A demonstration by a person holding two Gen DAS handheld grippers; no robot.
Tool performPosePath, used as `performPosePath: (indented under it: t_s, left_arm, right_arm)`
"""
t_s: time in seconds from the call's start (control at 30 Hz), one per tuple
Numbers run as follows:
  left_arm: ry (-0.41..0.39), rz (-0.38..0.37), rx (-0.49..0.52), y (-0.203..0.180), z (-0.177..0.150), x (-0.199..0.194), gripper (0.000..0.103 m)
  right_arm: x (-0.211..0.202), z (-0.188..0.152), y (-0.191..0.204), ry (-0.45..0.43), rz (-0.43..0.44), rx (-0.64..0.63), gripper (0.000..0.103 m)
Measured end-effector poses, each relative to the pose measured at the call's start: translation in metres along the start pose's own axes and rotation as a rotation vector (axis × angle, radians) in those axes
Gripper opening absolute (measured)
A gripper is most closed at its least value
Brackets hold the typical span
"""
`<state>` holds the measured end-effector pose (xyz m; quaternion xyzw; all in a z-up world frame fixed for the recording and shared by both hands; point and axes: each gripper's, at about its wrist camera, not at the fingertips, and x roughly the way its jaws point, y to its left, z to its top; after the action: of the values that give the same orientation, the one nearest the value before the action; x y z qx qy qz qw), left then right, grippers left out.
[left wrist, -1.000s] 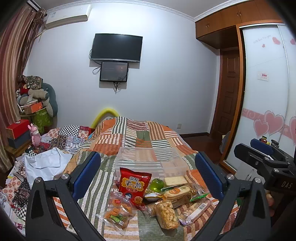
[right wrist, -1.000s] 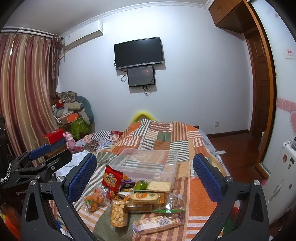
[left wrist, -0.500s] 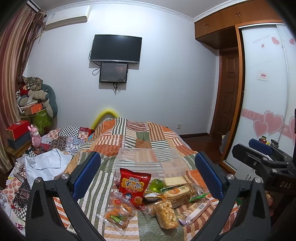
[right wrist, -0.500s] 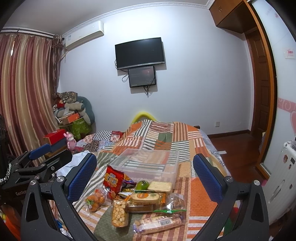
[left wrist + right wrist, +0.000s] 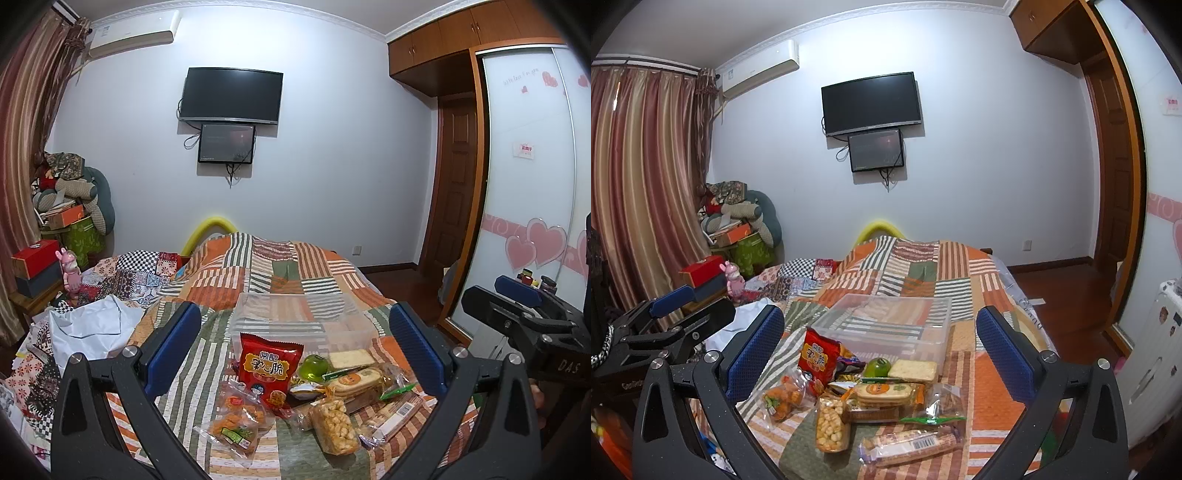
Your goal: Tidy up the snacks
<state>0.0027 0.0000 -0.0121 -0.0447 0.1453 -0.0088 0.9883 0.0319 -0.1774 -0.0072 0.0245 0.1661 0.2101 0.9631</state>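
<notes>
Clear plastic bin (image 5: 301,317), empty, sits upright on the bed quilt. All snacks lie in a loose pile just in front of bin: red chip bag (image 5: 269,365) propped at its front wall, green jelly cup (image 5: 314,366) and cracker pkt (image 5: 351,358) beside it; puffed-snack pkt (image 5: 334,424) and long wafer pkt (image 5: 910,445) farthest from bin.

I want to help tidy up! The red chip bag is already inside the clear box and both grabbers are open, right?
Not quite. The red chip bag isn't inside the clear box; it lies on the quilt just in front of it, as the left wrist view shows. Both grabbers, left and right, are indeed open.
</notes>
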Motion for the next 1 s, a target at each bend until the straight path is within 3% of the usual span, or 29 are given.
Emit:
performPosePath:
  t_s: [0.33,0.47,0.73,1.0]
  left_arm:
    - [0.042,0.005,-0.011,0.014,-0.007,0.016,0.103]
    - [0.079,0.028,0.000,0.025,-0.013,0.028,0.089]
    - [0.246,0.058,0.004,0.056,-0.043,0.065,0.073]
    - [0.419,0.035,-0.052,0.078,-0.084,0.100,0.073]
  right_arm:
    - [0.018,-0.004,-0.006,0.052,-0.002,-0.001,0.103]
    - [0.031,-0.009,-0.014,0.093,-0.011,0.003,0.103]
    - [0.057,-0.029,-0.036,0.217,-0.029,0.024,0.100]
    - [0.084,-0.059,-0.047,0.373,-0.032,0.047,0.097]
